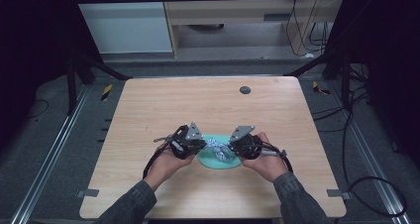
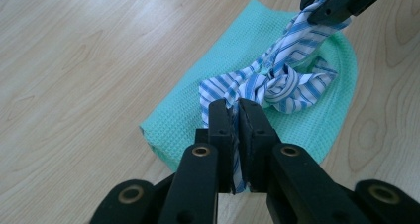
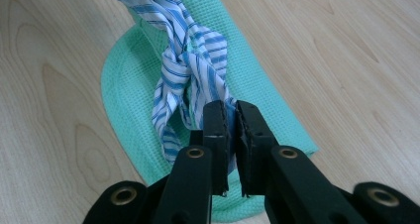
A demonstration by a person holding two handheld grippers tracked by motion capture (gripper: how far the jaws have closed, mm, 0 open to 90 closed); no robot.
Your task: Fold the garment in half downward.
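Left gripper (image 2: 236,116) and right gripper (image 3: 232,116) clamped on knotted striped cloth (image 2: 277,80), stretched left-right.

Each hand-held gripper (image 1: 198,145) is black — two flat jaws on arms with brass-ringed screw holes, a grey three-cornered plate on top, a black cable trailing behind. The person wears dark grey sleeves (image 1: 130,204).

We count 2 grippers: left gripper (image 1: 198,145) at approx. 9 o'clock of the cloths, right gripper (image 1: 235,148) at 3 o'clock. 1 blue-striped cloth (image 2: 277,80), knotted, 1 end in each gripper. 1 green waffle cloth (image 2: 198,105) under it. 1 wooden table (image 1: 163,105), w/ 1 dark round plug (image 1: 244,89) at 12 o'clock.
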